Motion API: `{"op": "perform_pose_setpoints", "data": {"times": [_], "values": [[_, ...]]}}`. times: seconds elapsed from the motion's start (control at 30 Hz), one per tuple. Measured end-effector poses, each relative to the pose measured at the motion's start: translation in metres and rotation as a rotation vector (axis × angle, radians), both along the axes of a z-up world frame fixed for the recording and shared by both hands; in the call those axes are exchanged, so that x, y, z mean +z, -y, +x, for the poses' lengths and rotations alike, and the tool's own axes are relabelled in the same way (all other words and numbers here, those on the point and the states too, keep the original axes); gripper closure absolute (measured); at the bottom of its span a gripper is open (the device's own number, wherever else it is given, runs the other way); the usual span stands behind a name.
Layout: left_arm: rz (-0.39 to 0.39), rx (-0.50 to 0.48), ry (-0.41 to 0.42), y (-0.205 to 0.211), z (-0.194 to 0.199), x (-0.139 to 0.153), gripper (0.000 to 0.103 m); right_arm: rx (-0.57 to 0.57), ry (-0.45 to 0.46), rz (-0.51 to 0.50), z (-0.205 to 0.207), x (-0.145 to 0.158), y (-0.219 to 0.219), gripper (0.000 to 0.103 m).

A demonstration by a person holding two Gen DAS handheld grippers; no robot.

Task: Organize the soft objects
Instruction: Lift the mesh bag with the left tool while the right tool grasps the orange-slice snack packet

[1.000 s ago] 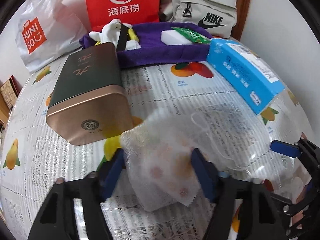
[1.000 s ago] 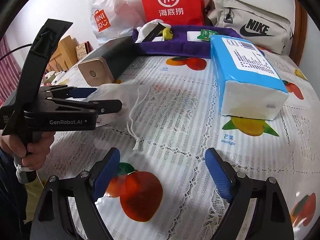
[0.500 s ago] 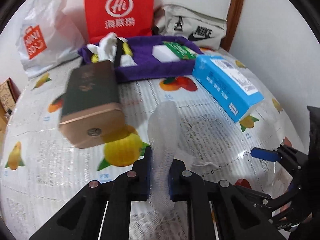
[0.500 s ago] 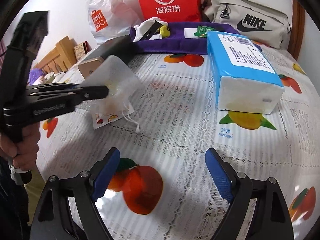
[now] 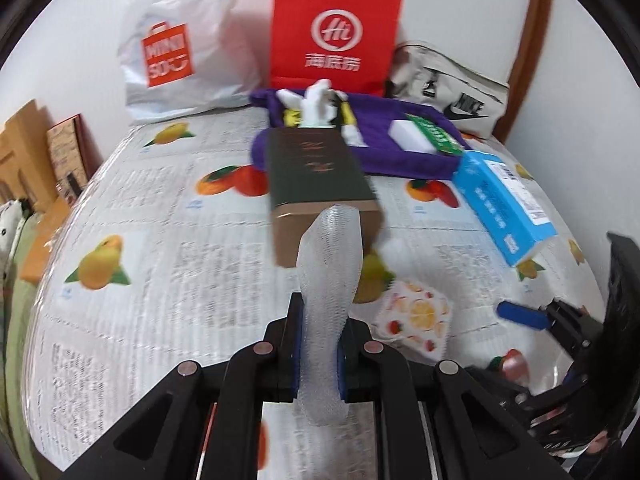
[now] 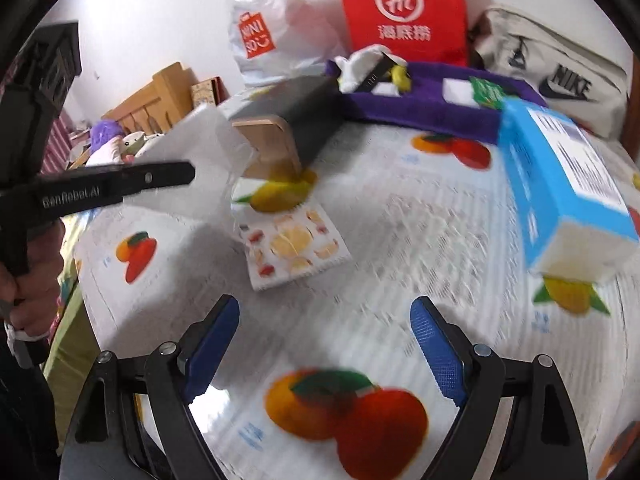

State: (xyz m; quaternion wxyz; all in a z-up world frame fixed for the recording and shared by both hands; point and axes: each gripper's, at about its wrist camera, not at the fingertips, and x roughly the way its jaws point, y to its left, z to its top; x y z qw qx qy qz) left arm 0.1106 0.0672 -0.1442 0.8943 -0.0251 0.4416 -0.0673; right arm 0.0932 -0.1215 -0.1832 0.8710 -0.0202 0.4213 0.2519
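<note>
Left gripper clenched on lifted mesh pouch; right gripper released, idle. Fruit-print packet left on bench; placement pending.

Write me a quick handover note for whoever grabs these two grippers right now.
Left gripper: shut on the white mesh pouch, held up above the table.
Right gripper: open, holding nothing, low over the tablecloth.
The fruit-print packet lies flat on the cloth, in front of the gold-and-green tin. Blue tissue pack sits to the right; purple tray at the back already holds some items.
Done: pouch picked up. Left: place the pouch, and probably deal with the packet.
</note>
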Motion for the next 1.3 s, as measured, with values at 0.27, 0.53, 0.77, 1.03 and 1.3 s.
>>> {"op": "perform_pose_setpoints", "data": {"times": [0.27,0.53,0.77,1.03,1.3], "values": [[-0.009,0.086,-0.048,-0.034,0.005,-0.020,0.090,0.048,0.009,-0.065,0.025,-0.002,-0.029,0.016],[-0.056,0.092,-0.093,-0.044,0.013,-0.039,0.090,0.071,0.020,-0.180,0.037,-0.016,-0.053,0.015],[-0.075,0.088,-0.094,-0.044,0.015,-0.042,0.090,0.100,0.025,-0.168,0.039,-0.014,-0.058,0.036],[-0.089,0.081,-0.103,-0.040,0.007,-0.040,0.090,0.108,0.020,-0.168,0.028,-0.009,-0.054,0.073],[-0.078,0.035,-0.096,-0.021,-0.005,-0.031,0.090,0.026,-0.009,-0.122,-0.002,-0.009,-0.006,0.078]]}}
